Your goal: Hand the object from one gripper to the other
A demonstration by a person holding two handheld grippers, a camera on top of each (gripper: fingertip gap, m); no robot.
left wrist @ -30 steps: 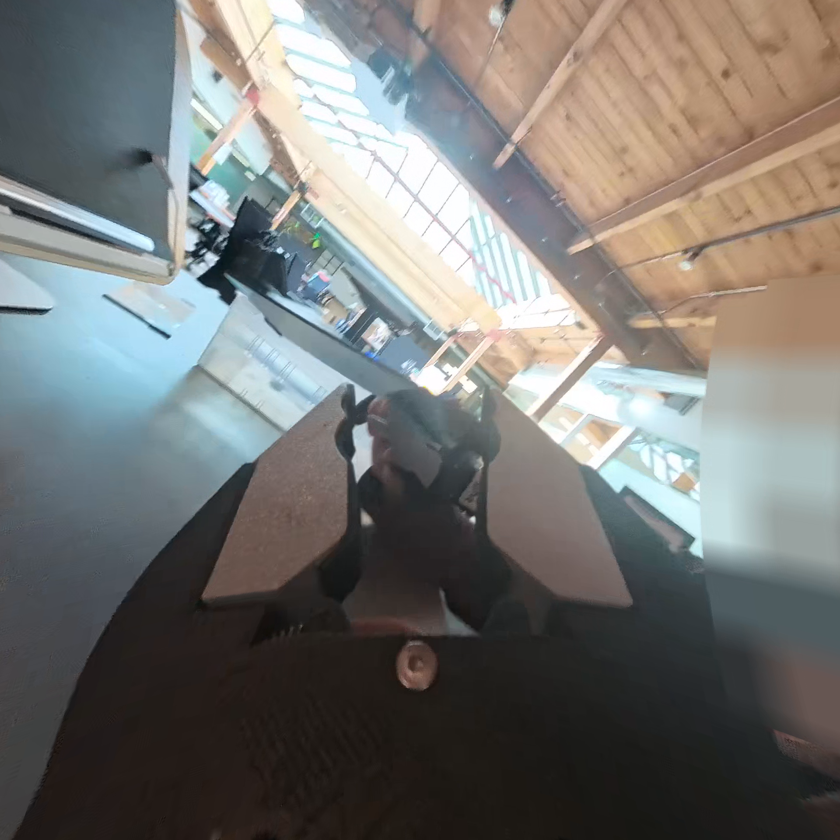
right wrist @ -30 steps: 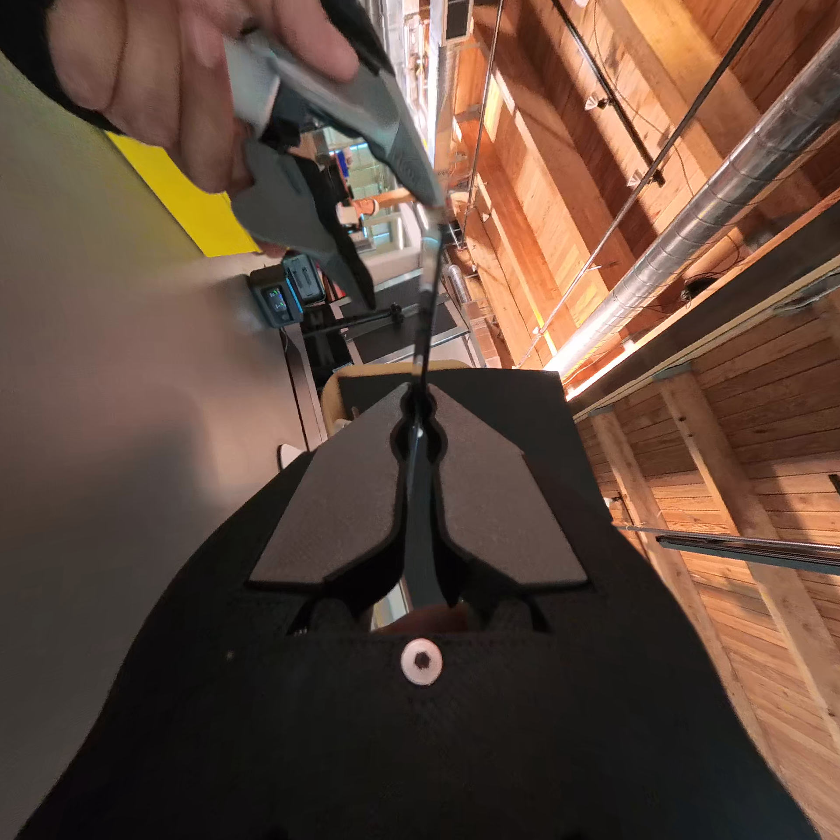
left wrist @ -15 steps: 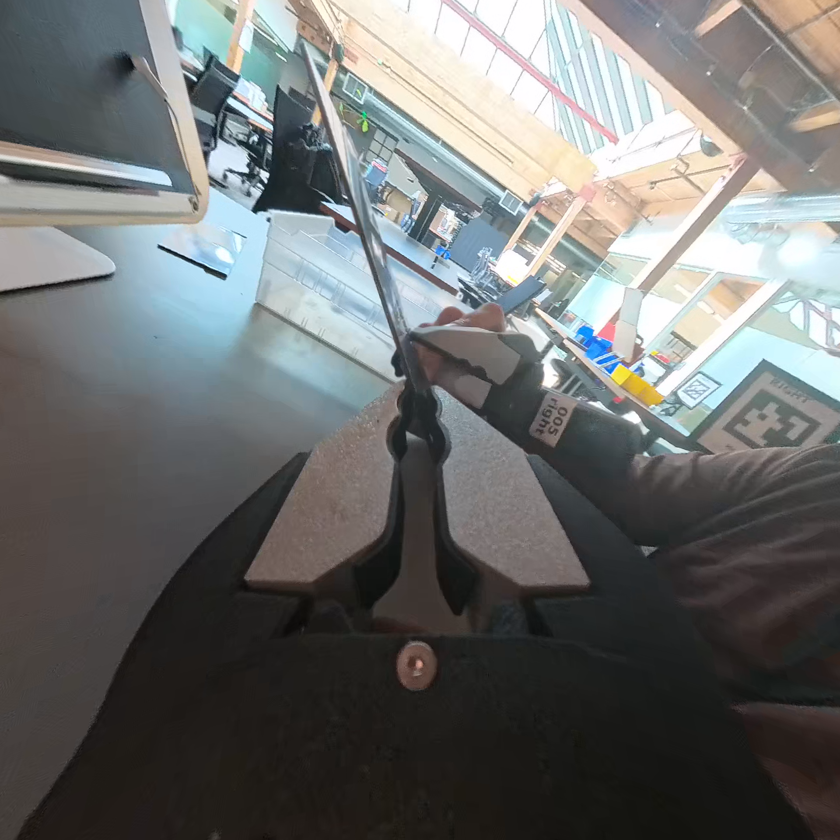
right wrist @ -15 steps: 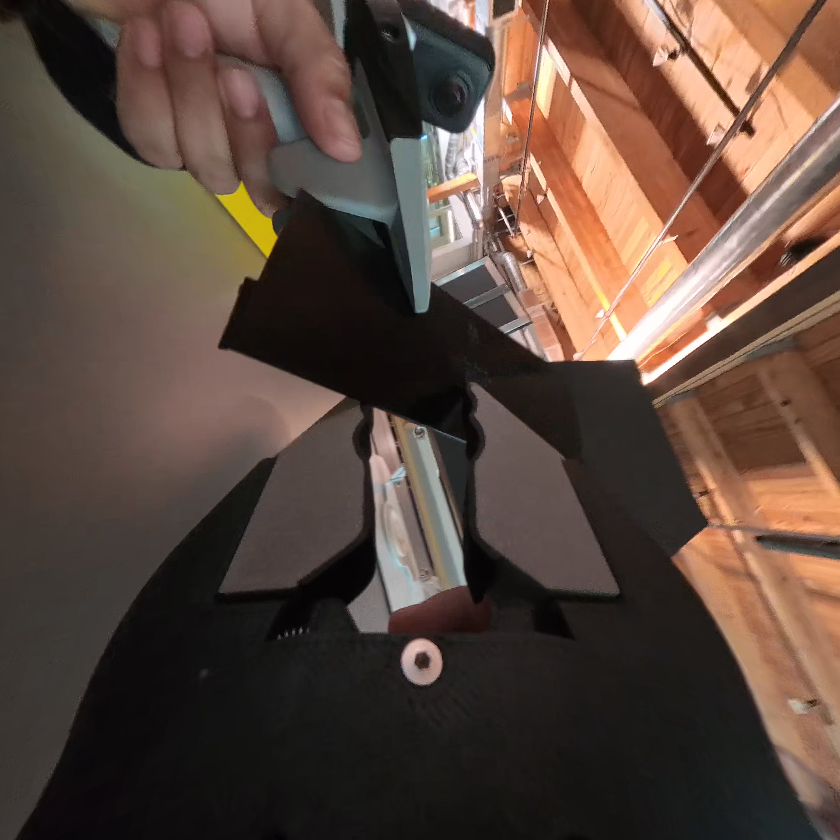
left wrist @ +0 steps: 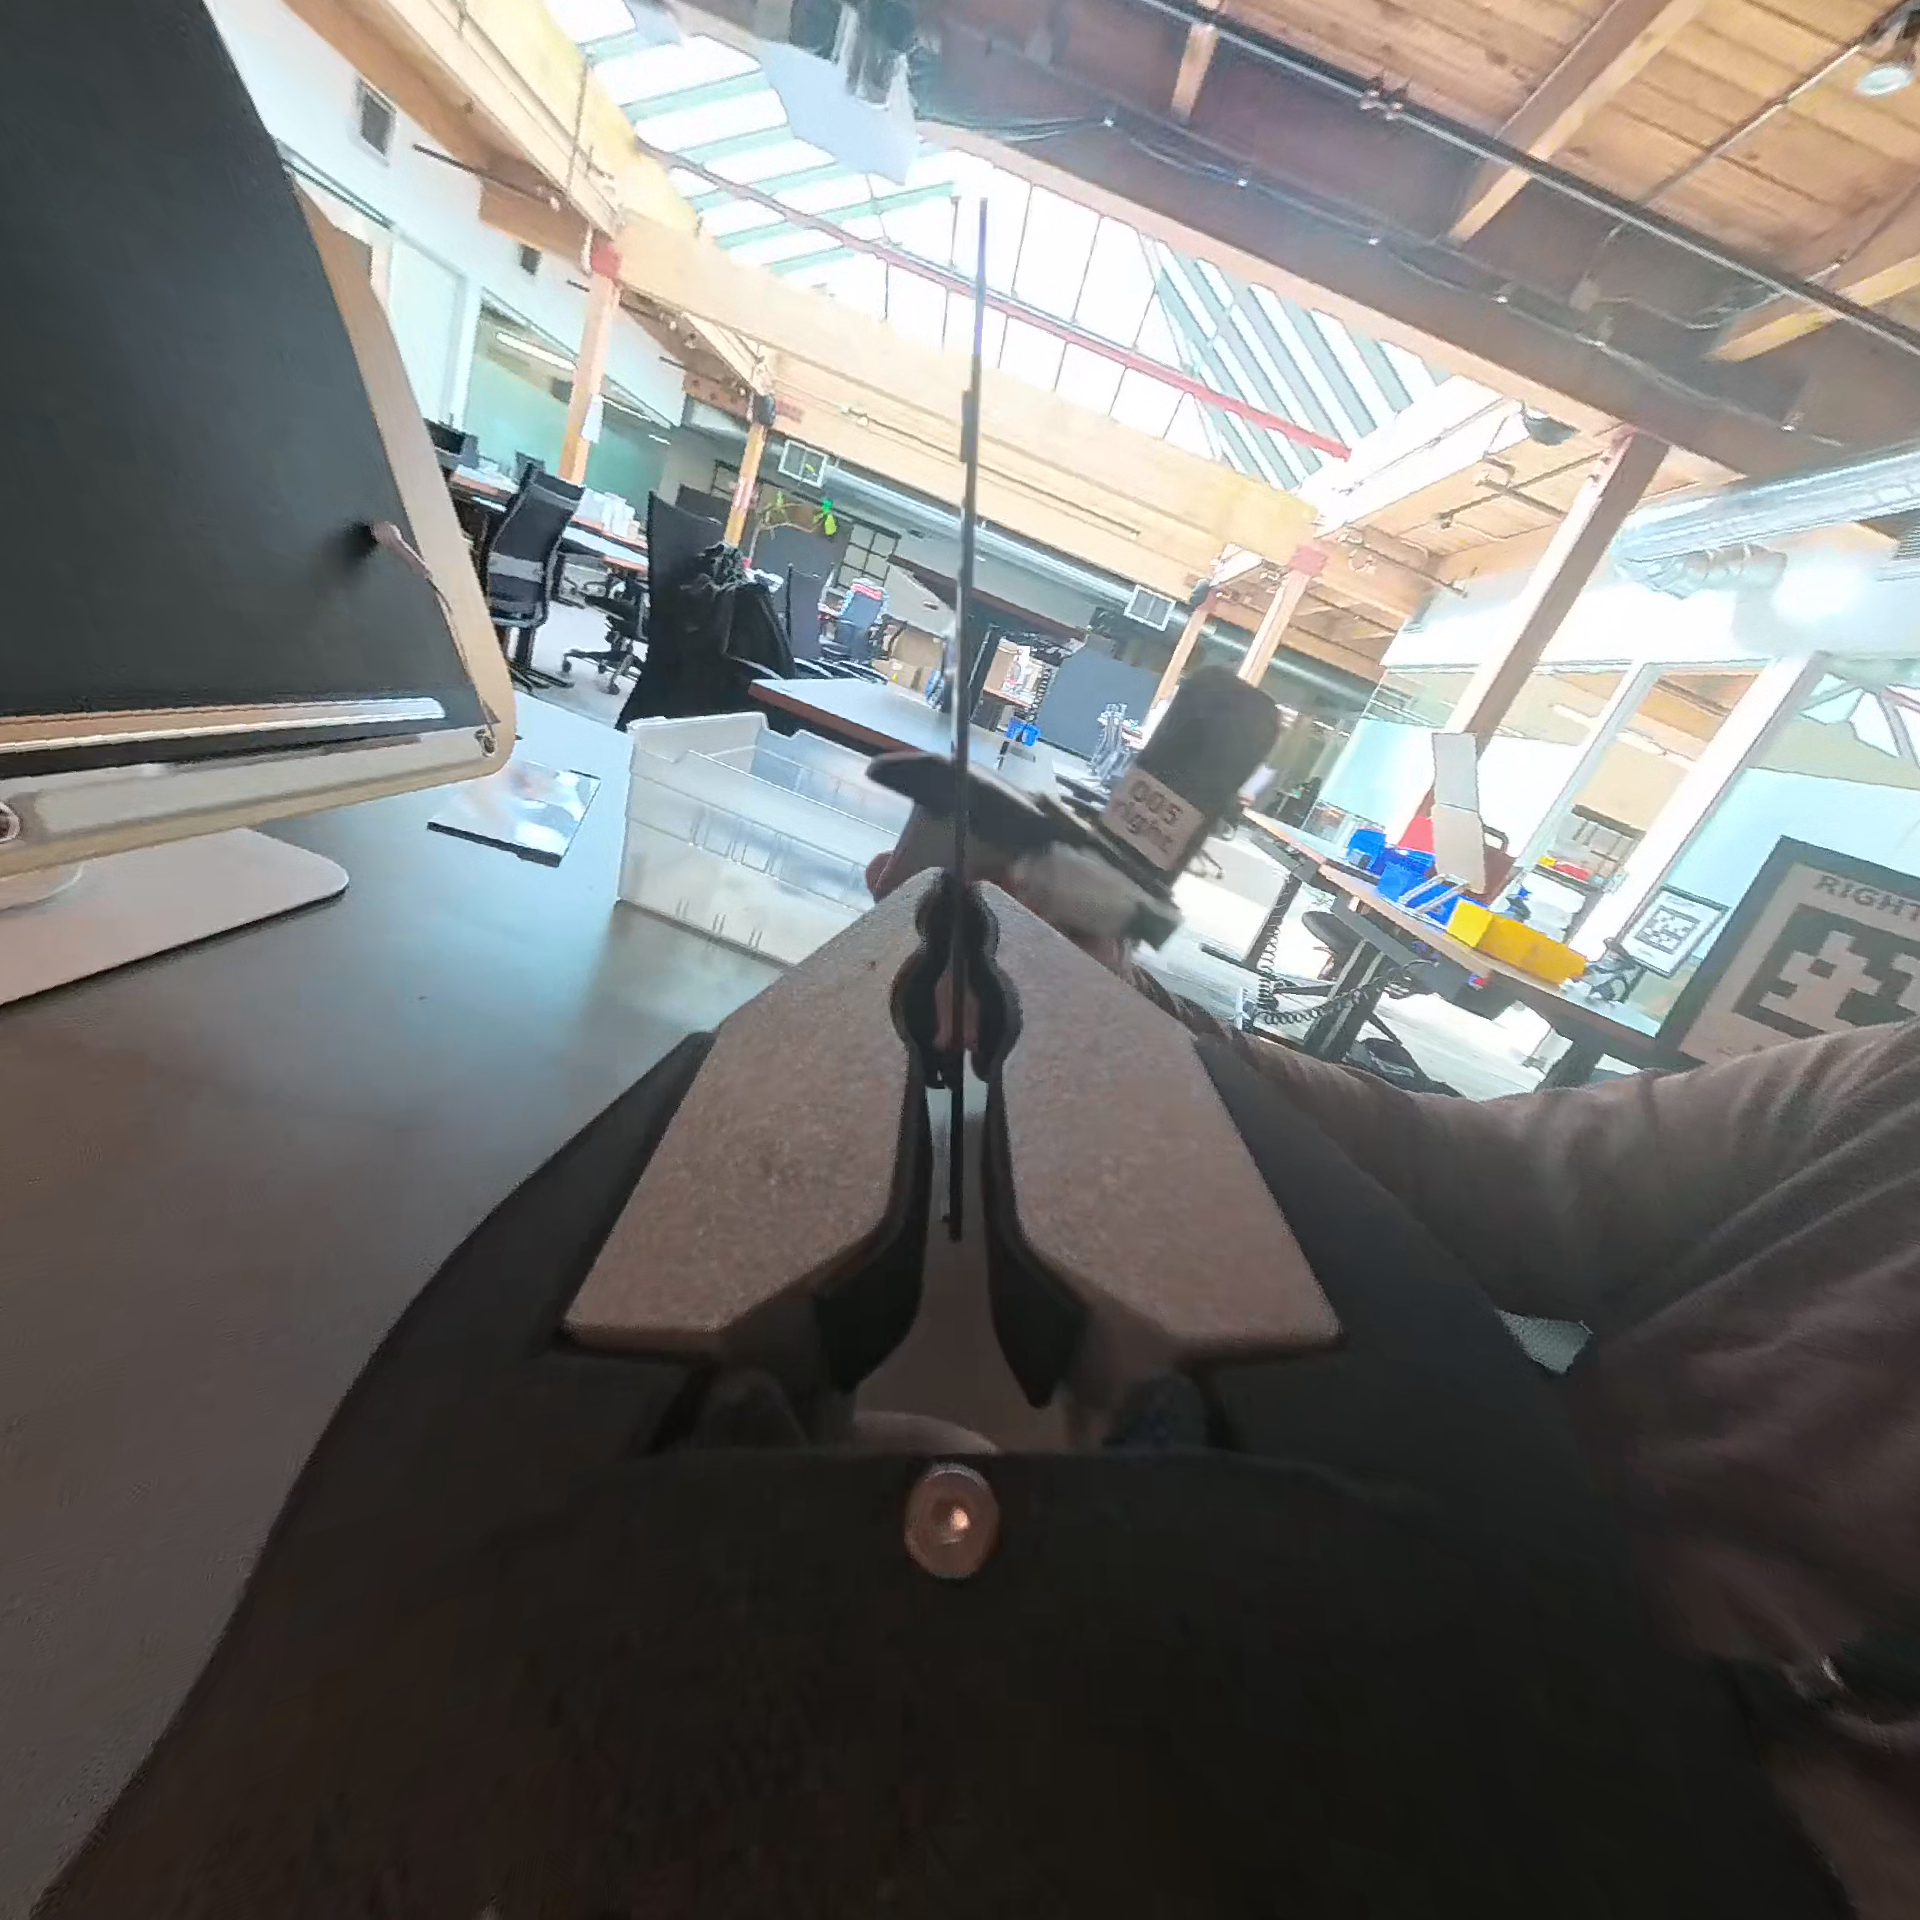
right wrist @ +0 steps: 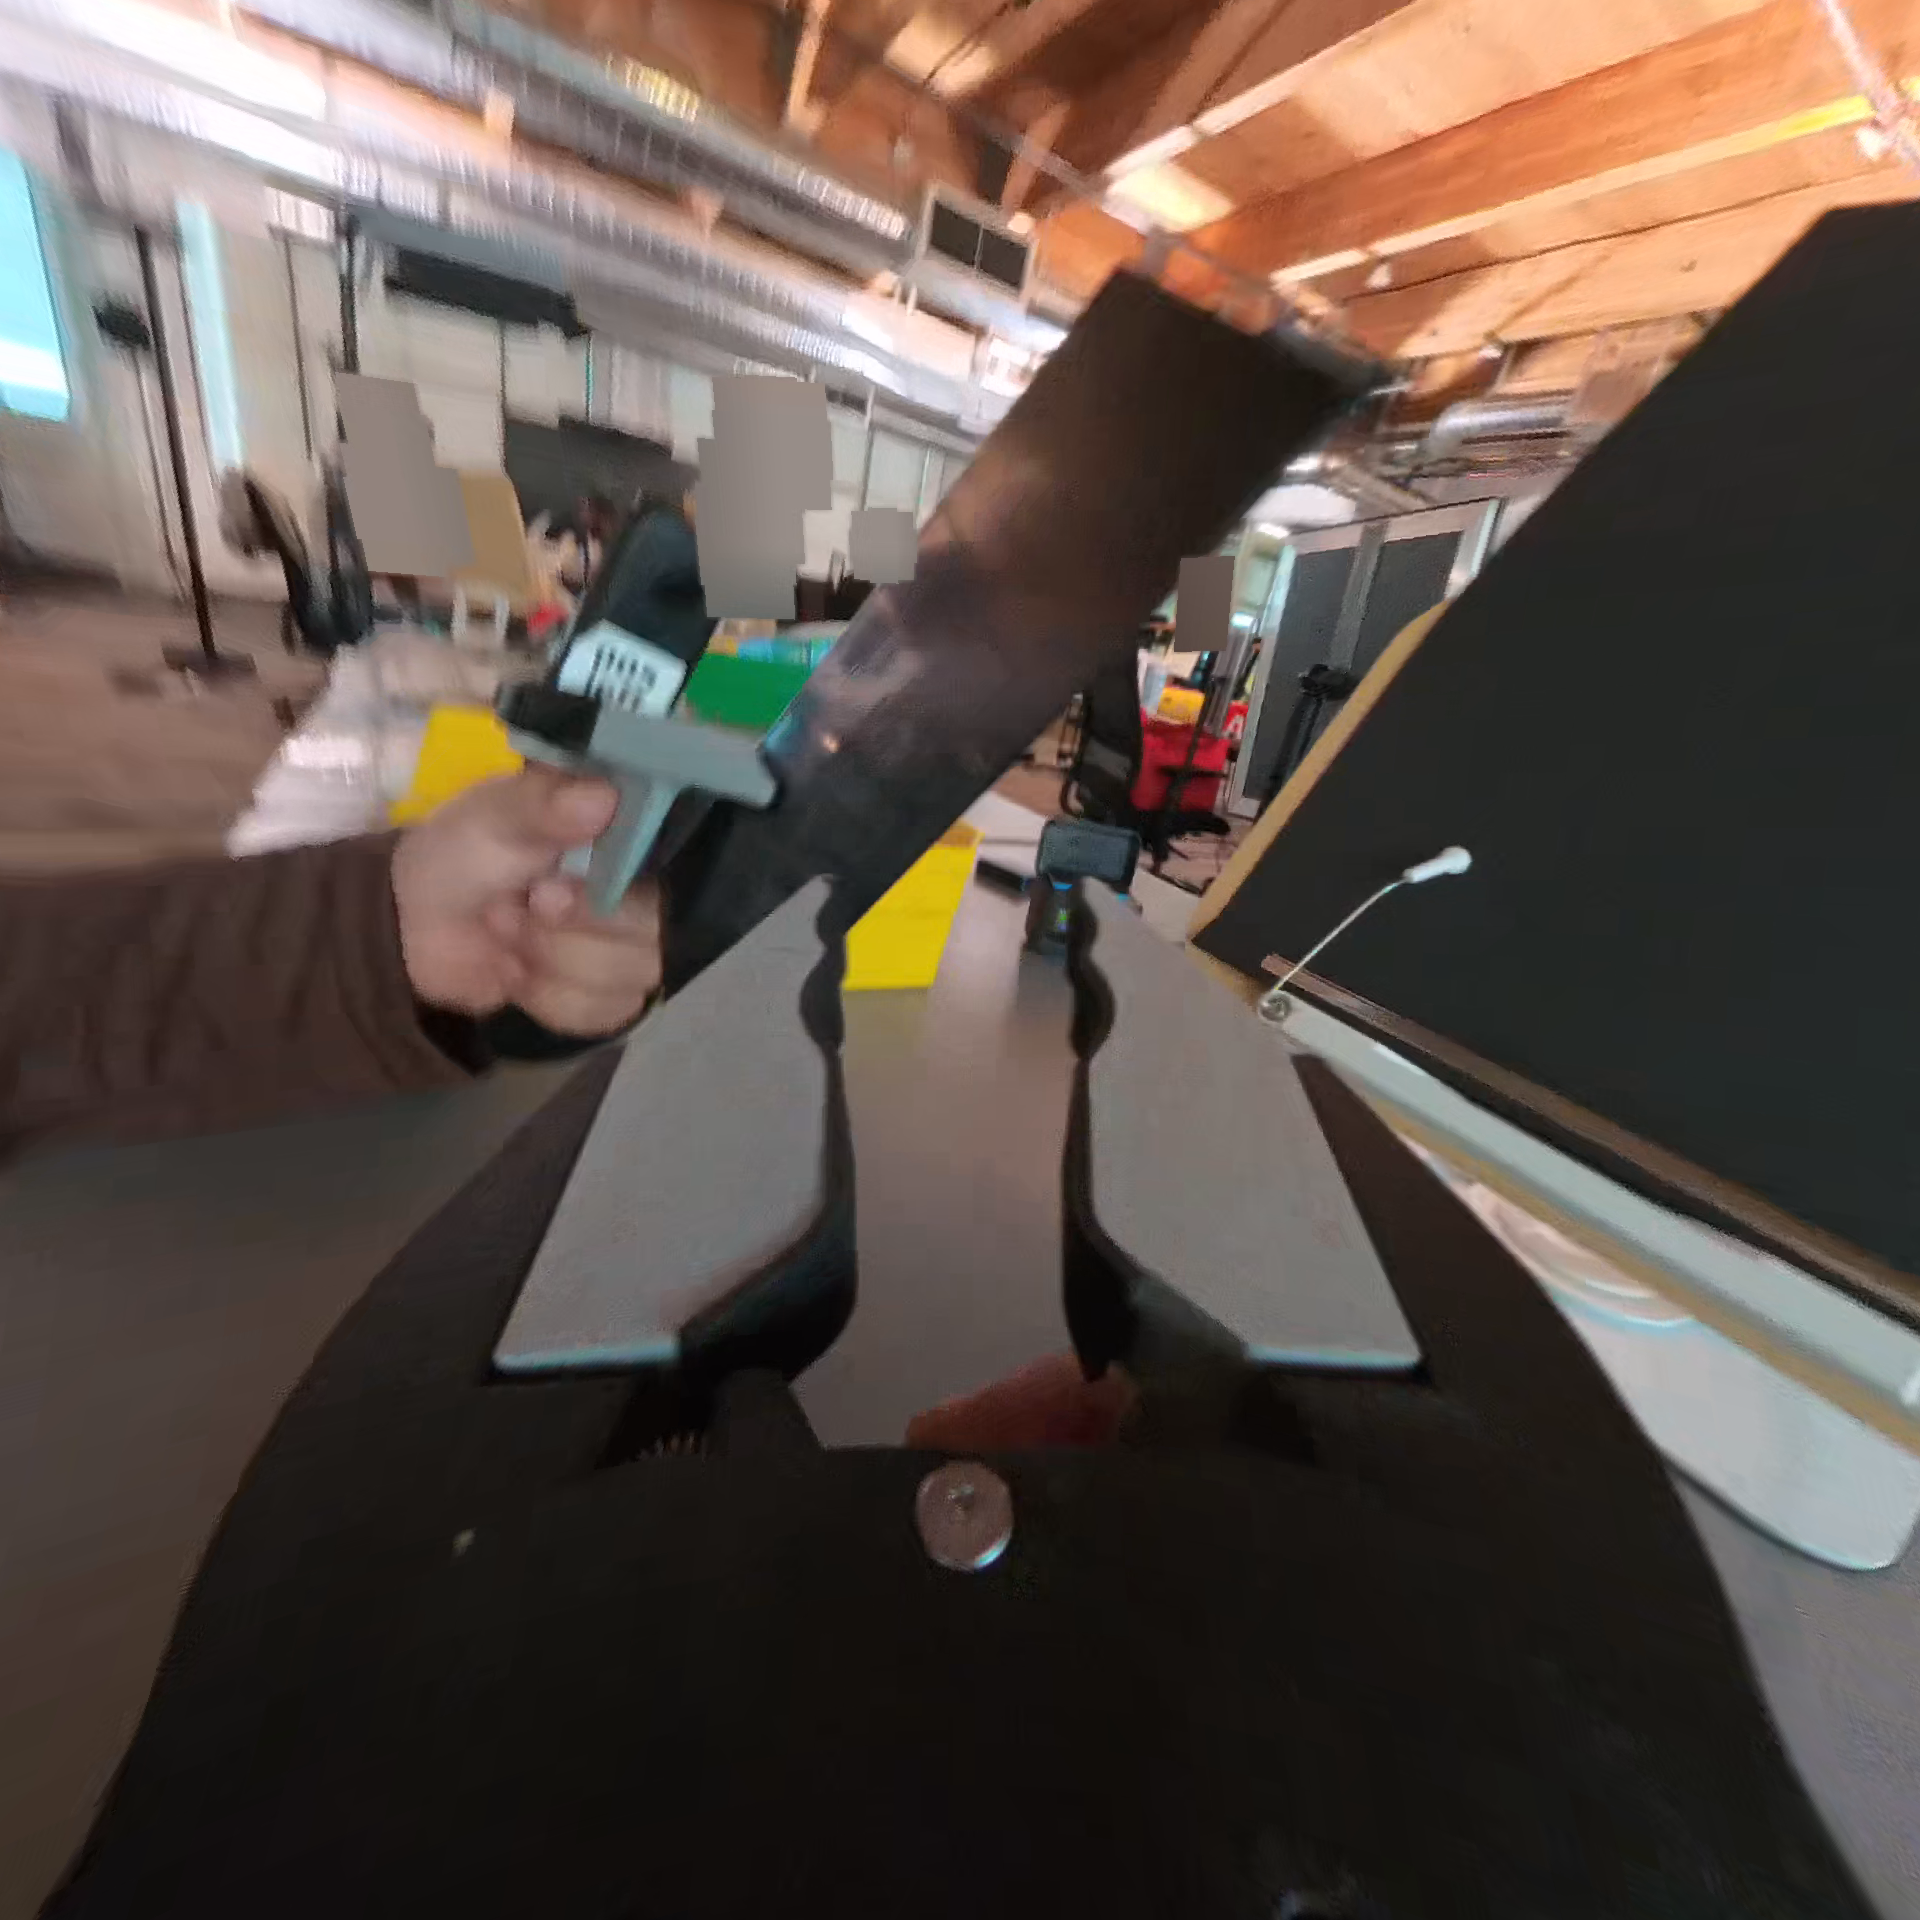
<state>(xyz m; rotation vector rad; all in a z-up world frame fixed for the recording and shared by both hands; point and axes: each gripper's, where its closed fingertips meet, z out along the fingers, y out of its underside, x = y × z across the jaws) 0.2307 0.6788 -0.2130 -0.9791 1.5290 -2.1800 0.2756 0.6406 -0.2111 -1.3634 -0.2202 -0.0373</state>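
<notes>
The object is a thin black flat sheet. In the left wrist view it shows edge-on as a dark line rising from between my left gripper's fingers, which are shut on its lower end. My right gripper is open and empty, its fingers well apart. In the right wrist view the sheet slants up to the right, held by the grey left gripper in a person's hand. The sheet's lower corner lies just beyond my right gripper's left fingertip. The right gripper also shows, blurred, behind the sheet in the left wrist view.
A dark table carries a monitor on a silver stand at the left and a clear plastic bin ahead. In the right wrist view the monitor stands close on the right, with a yellow bin and a small black device beyond.
The right gripper was shut on the sheet and the left open. The left has closed on it, the right has opened and drawn away. Both views swung down from the ceiling.
</notes>
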